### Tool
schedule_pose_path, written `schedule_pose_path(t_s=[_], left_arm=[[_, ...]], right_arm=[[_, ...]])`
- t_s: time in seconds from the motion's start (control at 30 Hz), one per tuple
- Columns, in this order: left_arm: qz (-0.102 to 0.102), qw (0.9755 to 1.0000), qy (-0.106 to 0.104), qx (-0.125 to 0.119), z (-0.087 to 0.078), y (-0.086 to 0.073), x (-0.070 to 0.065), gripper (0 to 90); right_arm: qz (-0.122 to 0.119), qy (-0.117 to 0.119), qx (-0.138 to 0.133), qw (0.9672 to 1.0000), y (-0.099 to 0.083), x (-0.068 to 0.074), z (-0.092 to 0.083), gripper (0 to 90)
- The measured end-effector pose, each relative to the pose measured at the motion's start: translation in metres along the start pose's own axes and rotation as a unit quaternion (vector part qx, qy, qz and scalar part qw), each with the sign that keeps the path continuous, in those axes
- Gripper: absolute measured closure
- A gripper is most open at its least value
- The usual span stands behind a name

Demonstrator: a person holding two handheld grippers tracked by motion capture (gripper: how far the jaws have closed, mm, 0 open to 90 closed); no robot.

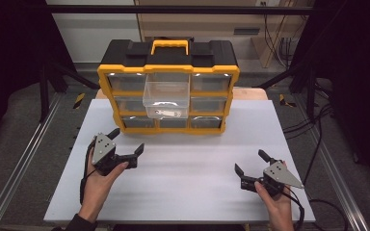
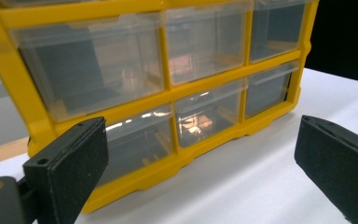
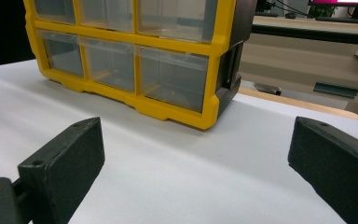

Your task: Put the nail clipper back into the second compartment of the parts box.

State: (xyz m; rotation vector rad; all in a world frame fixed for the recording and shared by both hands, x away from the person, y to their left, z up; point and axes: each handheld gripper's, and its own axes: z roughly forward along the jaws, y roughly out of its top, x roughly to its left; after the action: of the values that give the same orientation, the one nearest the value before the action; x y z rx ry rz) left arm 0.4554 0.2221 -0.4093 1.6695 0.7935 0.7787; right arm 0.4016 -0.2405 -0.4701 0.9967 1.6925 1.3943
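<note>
High view: the organizer point(image 1: 168, 86) stands at the far side of the bench point(image 1: 183, 187), and its top-middle drawer point(image 1: 167, 100) is pulled well out over the row below, with a small pale part lying in the bottom. Your left gripper point(image 1: 127, 143) sits near the cabinet's lower left corner, jaws spread wide and holding nothing. Your right gripper point(image 1: 250, 161) is farther back on the right, well apart from the cabinet, jaws also wide open and empty.

The left gripper view looks at the clear drawer fronts point(image 2: 121, 84) from close in, with the black pads point(image 2: 70, 163) to either side.

The risks, as I judge them:
- The open drawer hangs out with little support; press down on its front lip and it may tip or slide right out, spilling the part.
- Push it shut off-centre and it could skew and jam in the yellow frame point(image 3: 168, 109).
- The cabinet looks light on the smooth sheet; a one-sided shove may slide it away from you.
- The clear plastic is slippery, so pinching a thin edge may let the jaws slip off.
</note>
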Motion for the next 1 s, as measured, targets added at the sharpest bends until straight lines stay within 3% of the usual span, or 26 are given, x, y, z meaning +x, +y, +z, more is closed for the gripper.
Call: schedule_pose_path(t_s=[0.63, 1.0], left_arm=[[0.005, 0.9998, -0.016, -0.008, 0.004, 0.023, -0.016, 2.3], [0.016, 0.999, -0.036, -0.019, 0.005, 0.04, -0.033, 2.4]], right_arm=[[0.0, -0.002, -0.002, 1.0, -0.003, 0.002, 0.0, 3.6], [0.003, -0.004, -0.003, 1.0, -0.003, 0.002, 0.0, 3.6]])
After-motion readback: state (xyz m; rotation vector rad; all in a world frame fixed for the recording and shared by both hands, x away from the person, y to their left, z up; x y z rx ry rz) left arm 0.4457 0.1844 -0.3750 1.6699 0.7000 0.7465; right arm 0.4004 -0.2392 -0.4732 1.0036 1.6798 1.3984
